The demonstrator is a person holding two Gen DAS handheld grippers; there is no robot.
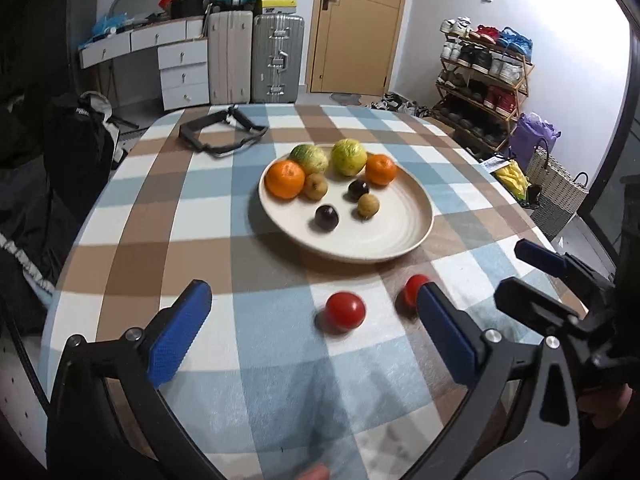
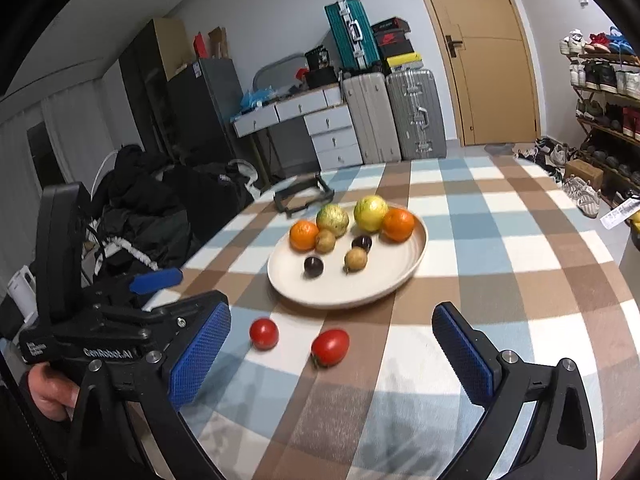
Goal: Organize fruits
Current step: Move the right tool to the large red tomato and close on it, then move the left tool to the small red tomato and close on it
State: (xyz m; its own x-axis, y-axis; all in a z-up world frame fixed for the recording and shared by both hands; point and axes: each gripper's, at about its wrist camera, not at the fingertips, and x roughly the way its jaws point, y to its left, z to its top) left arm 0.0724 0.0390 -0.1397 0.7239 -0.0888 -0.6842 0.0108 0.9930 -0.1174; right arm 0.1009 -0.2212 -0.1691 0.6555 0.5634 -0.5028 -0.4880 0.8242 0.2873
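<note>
A cream plate (image 1: 384, 240) (image 2: 384, 284) on the checked tablecloth holds two oranges (image 1: 285, 179), two green-yellow fruits (image 1: 348, 157), two brown fruits and two dark plums (image 1: 327, 218). Two red tomatoes lie on the cloth in front of the plate: one (image 1: 345, 311) (image 2: 264, 333) on the left, one (image 1: 414, 286) (image 2: 330, 346) on the right. My left gripper (image 1: 310, 336) is open and empty, with the left tomato between its fingers' line. My right gripper (image 2: 332, 354) is open and empty, just behind the right tomato; it also shows at the right edge of the left wrist view (image 1: 532, 276).
A black strap or frame (image 1: 222, 130) lies at the table's far left. Dark bags (image 1: 76, 148) sit left of the table. Suitcases, a drawer desk and a door stand behind. A shoe rack (image 1: 484, 80) and a wicker basket are at right.
</note>
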